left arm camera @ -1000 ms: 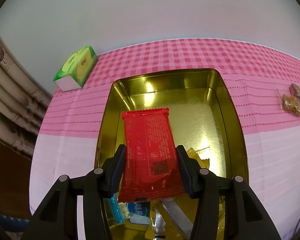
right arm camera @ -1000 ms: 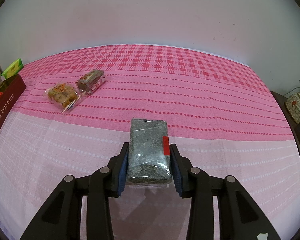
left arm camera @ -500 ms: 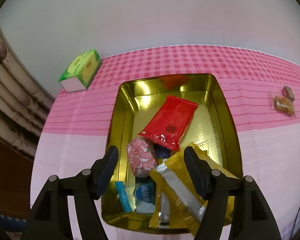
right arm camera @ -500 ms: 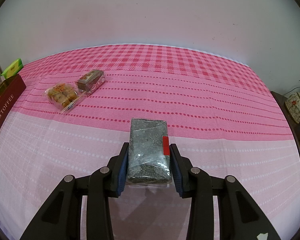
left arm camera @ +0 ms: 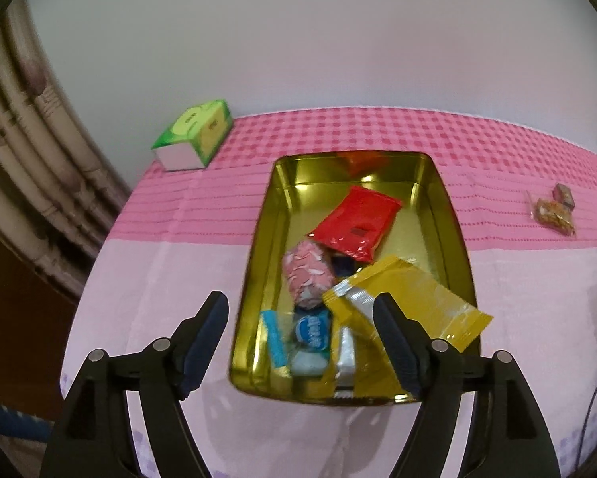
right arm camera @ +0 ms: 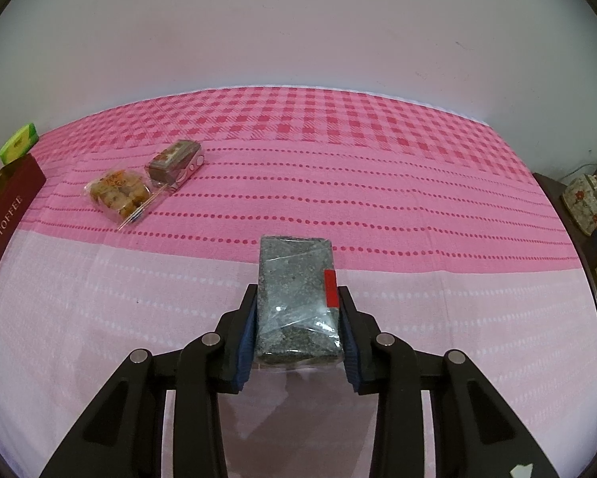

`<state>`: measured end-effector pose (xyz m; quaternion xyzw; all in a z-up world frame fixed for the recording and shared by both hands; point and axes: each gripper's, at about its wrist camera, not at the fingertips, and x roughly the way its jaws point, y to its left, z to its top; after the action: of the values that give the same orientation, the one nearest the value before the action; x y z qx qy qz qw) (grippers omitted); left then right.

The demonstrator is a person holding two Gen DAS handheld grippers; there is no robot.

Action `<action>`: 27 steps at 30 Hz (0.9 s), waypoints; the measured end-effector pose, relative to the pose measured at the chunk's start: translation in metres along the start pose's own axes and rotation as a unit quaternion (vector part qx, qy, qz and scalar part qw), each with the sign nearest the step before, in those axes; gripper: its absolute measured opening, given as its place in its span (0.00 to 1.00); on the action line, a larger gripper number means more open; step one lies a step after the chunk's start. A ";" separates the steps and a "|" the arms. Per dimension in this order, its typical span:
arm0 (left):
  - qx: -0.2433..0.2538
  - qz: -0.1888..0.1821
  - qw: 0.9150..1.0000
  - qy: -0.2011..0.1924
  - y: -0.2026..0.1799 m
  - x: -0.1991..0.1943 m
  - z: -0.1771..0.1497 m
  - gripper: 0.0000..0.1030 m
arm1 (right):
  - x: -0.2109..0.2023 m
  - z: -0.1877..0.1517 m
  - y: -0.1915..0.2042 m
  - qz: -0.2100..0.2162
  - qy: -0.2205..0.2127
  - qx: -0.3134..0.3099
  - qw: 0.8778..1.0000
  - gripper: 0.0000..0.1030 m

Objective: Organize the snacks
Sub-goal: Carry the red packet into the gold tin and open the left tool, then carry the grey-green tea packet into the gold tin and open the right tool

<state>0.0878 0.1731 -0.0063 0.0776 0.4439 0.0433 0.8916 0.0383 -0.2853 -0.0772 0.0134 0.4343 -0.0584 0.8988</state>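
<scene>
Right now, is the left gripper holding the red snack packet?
No, the left gripper is open and empty, and the red packet lies inside the gold tin.

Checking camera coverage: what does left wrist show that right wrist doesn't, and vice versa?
Left wrist only: the gold tin's inside holding the red packet, pink wrapped snack, yellow packet and blue-wrapped sweets; the left tongs open and empty above it.
Right wrist only: the right tongs shut on the dark grey block; the tin's maroon TOFFEE side; a floral pot off to the side.
Both: the pink tablecloth, green tissue box, and two clear-wrapped snacks lying on the cloth.
</scene>
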 end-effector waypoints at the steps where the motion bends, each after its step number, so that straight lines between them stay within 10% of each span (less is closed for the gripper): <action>1: -0.003 0.007 1.000 -0.006 0.004 -0.004 -0.003 0.74 | 0.000 0.001 -0.001 -0.003 0.003 0.003 1.000 0.31; 13: -0.023 0.043 0.998 -0.028 0.029 -0.017 -0.029 0.79 | -0.014 0.002 0.022 -0.021 0.018 0.005 1.000 0.31; 27: -0.072 0.038 0.997 -0.014 0.065 -0.012 -0.035 0.84 | -0.068 0.031 0.164 0.103 -0.012 -0.071 0.992 0.31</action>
<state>0.0520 0.2383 -0.0058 0.0305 0.4234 0.1078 0.8990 0.0397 -0.1188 -0.0086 -0.0064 0.4227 0.0652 0.9039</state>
